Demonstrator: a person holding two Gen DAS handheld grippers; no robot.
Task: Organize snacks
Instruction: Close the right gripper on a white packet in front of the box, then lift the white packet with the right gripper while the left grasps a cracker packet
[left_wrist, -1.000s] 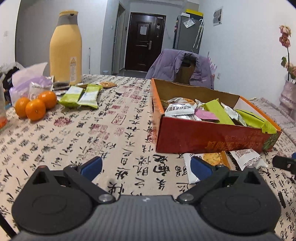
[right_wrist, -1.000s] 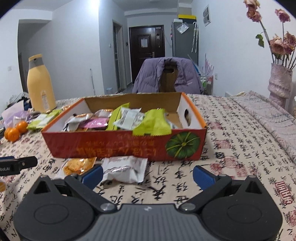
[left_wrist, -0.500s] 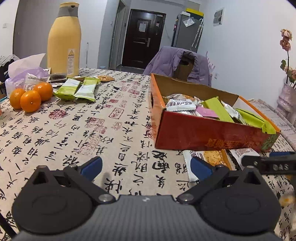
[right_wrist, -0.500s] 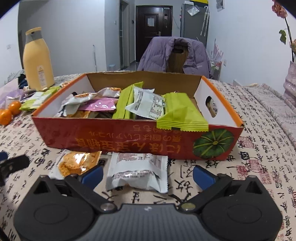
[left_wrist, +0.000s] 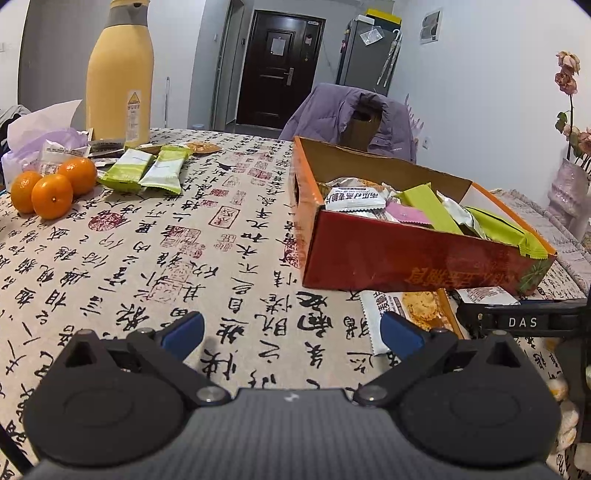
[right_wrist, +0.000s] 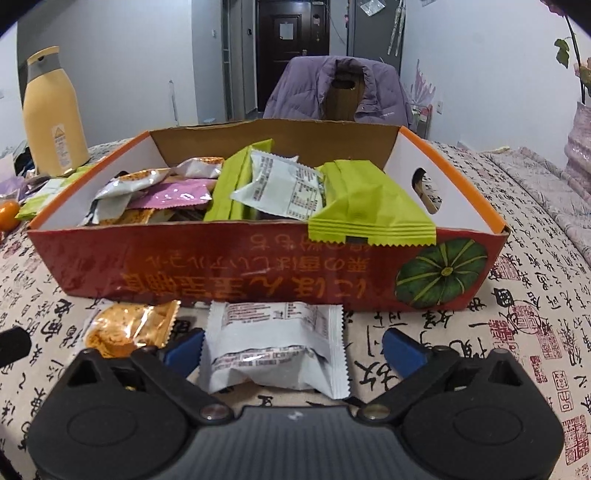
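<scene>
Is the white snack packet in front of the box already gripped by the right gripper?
No: the white packet lies on the tablecloth between the right gripper's closing jaws, its right pad clearly apart from it.

The right gripper (left_wrist: 517, 322) enters the left wrist view only as a dark bar, its fingertips cut off at the edge; it covers most of the white packet (left_wrist: 480, 295); the red box (right_wrist: 258, 269) hides the lower snacks; the vase (right_wrist: 580, 144) is cropped.

Home, dining/living rm: dark entry door (left_wrist: 281, 70), fridge (left_wrist: 371, 55), jacket-draped chair (left_wrist: 354, 122), calligraphy-print cloth on desk (left_wrist: 184, 236), vase w/ flowers (left_wrist: 570, 184).
</scene>
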